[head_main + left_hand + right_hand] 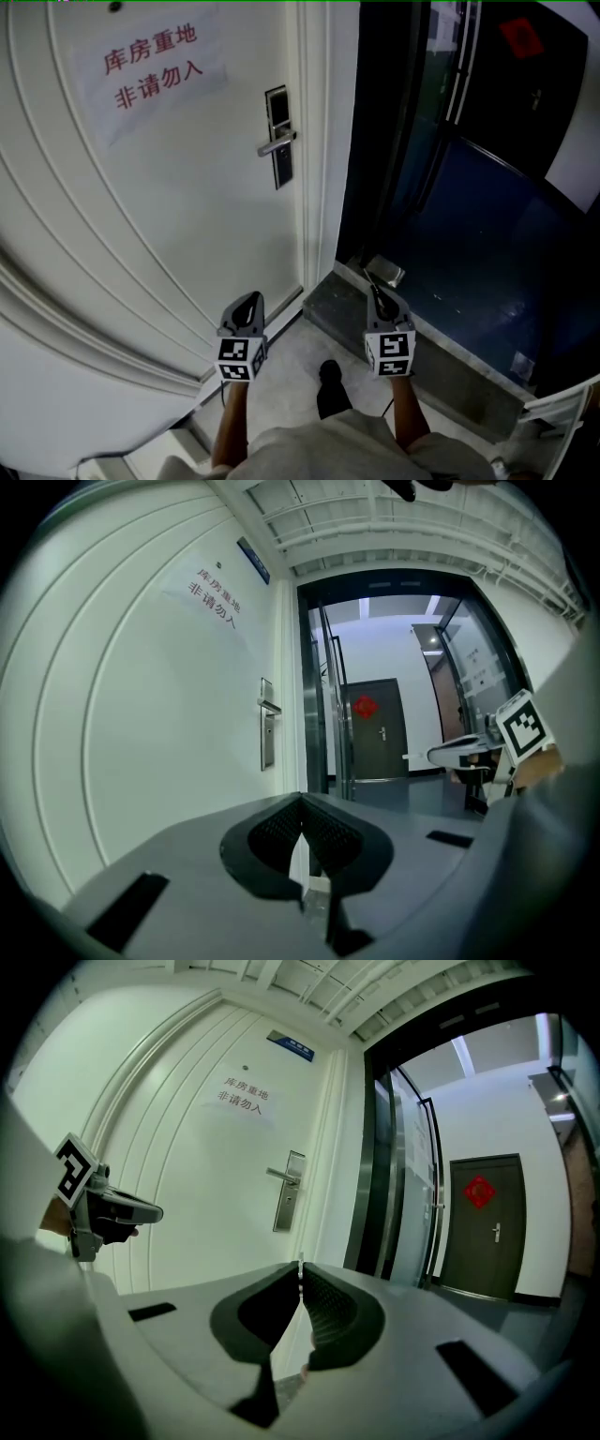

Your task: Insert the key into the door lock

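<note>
White door fills the left. Dark glass entry stands to its right, with pale floor below. Door frame runs just beside the lock, a tall plate with a lever across it. The keyhole is too small to tell. The lock sits well above and ahead of both tools.

Left hand-held gripper: jaws pressed together, nothing between them.

Right hand-held gripper: jaws pressed together on a thin pale sliver at the tips, taken to be the key. Only its edge shows.

Judgement: the key is light, stiff, slick metal, apt to pivot in a tip pinch. Grip flat on the bow, blade free.

Room: open air up to the lock. The frame crowds its right and the lever juts leftward, so a straight-on approach looks safest.
</note>
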